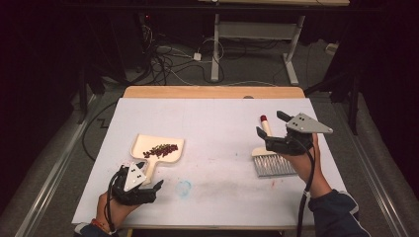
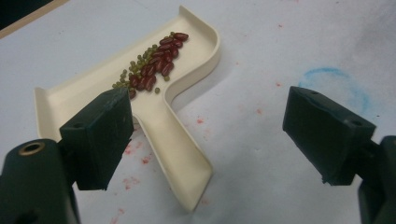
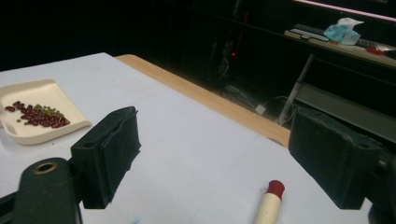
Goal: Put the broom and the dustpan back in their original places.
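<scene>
on the white sheet point(image 1: 217, 123) that covers the wooden table point(image 1: 212, 92), faint red specks and a smudged blue ring point(image 1: 184, 188) stain the surface. at the left lies a cream dustpan point(image 1: 159, 150) with red and green beans point(image 1: 160, 149) heaped in its tray, its handle toward the person. the left gripper point(image 1: 148, 190) sits just beside that handle, jaws spread wide and grasping nothing. at the right lies a brush point(image 1: 269, 155) with a red-tipped handle and pale bristles; the right gripper point(image 1: 269, 129) hovers over the handle, its 2 jaws parted and empty. beyond the table the room is dark, with cables point(image 1: 168, 61) on the floor and another desk's white legs point(image 1: 291, 49).
</scene>
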A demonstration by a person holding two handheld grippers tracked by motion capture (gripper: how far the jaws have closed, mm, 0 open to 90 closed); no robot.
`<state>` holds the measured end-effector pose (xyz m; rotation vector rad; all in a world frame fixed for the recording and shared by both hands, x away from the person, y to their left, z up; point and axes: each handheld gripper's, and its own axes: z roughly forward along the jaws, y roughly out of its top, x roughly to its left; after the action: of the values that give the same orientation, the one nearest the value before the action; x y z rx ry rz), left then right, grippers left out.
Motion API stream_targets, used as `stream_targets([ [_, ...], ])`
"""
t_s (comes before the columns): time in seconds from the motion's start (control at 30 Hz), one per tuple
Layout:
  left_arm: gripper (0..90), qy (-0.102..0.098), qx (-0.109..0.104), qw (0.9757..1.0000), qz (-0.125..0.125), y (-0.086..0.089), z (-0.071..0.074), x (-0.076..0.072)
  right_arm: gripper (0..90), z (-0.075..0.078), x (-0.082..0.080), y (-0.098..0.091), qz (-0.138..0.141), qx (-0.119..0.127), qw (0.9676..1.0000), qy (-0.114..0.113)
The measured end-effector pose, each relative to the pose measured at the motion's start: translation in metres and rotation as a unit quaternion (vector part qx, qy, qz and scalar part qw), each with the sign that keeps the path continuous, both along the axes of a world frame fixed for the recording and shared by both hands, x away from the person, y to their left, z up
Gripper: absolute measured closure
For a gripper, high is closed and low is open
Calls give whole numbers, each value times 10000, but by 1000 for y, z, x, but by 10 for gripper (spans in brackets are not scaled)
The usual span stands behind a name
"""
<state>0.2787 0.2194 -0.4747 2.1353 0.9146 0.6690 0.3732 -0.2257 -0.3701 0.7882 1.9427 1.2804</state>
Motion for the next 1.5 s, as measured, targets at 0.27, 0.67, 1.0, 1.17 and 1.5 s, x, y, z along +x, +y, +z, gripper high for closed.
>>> stream_targets([
  [0.27, 157, -30, -4, 10000, -14, 0, 1, -2, 169, -2, -11, -1, 48, -72, 9999, -57],
  [0.67, 157, -141, 2, 9999, -24, -1, 2, -4, 165, -10, -31, -14, 121, -223, 9995, -164],
  [1.0, 157, -100, -33, 9999, -12, 1, 1, -3, 164, -21, -45, -19, 297, -310, 9989, -192],
  [1.17, 157, -78, -29, 10000, -6, 1, 0, -2, 164, -27, -53, -20, 378, -360, 9984, -206],
  [1.5, 157, -91, -4, 10000, -24, 1, 1, -2, 163, -44, -65, -25, 538, -500, 9969, -276],
])
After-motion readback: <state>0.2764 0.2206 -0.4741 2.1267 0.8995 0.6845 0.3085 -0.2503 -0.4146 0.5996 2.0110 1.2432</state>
